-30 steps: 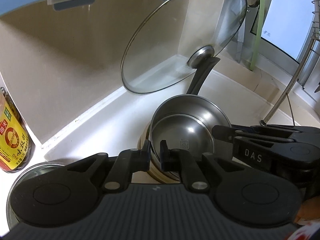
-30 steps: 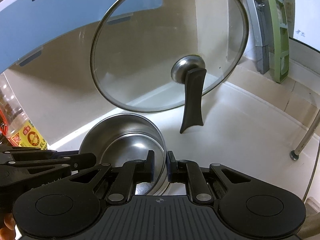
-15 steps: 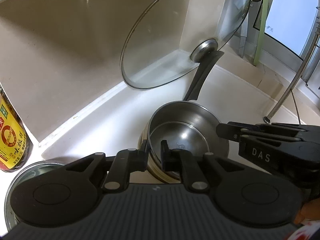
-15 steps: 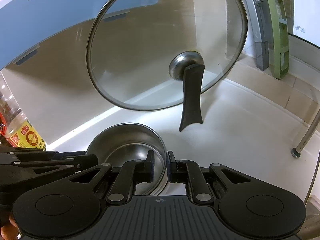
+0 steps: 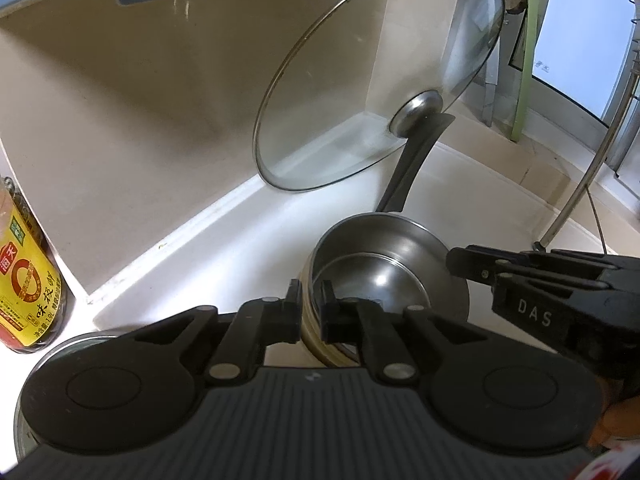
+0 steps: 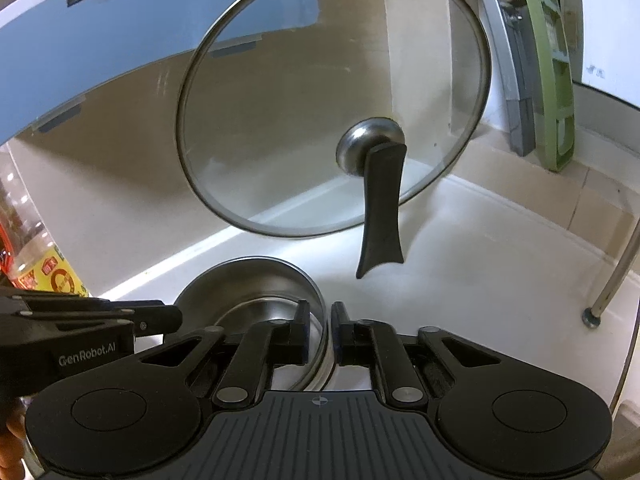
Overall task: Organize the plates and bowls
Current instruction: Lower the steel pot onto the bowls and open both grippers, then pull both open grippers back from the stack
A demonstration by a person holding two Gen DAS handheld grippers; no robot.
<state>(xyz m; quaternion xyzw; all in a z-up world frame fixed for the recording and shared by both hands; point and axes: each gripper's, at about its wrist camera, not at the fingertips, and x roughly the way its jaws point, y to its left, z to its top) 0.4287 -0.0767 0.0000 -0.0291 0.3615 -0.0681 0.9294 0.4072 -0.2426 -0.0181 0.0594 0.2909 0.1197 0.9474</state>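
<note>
Nested steel bowls [image 5: 384, 272] sit low over the white counter [image 5: 224, 248], and I cannot tell whether they touch it. My left gripper [image 5: 310, 308] is closing its jaws on the stack's near left rim, which is pinched between the pads. In the right wrist view my right gripper [image 6: 322, 326] is closing on the right rim of the bowls [image 6: 248, 284] and pinches it the same way. Each gripper shows in the other's view: the right gripper [image 5: 472, 266] at the right, the left gripper [image 6: 160, 318] at the left.
A glass lid [image 5: 360, 100] stands tilted behind the bowls on its black handle [image 6: 380, 208]. A yellow-labelled bottle [image 5: 28, 280] stands at the left, with a round metal rim [image 5: 60, 344] below it. A rack leg [image 6: 612, 284] rises at the right, a green frame [image 6: 548, 60] by the window.
In the right wrist view the bowls' far rim has sunk and the stack looks flatter. The lid has drifted up and right in the left wrist view. Both grippers stay on the rim.
</note>
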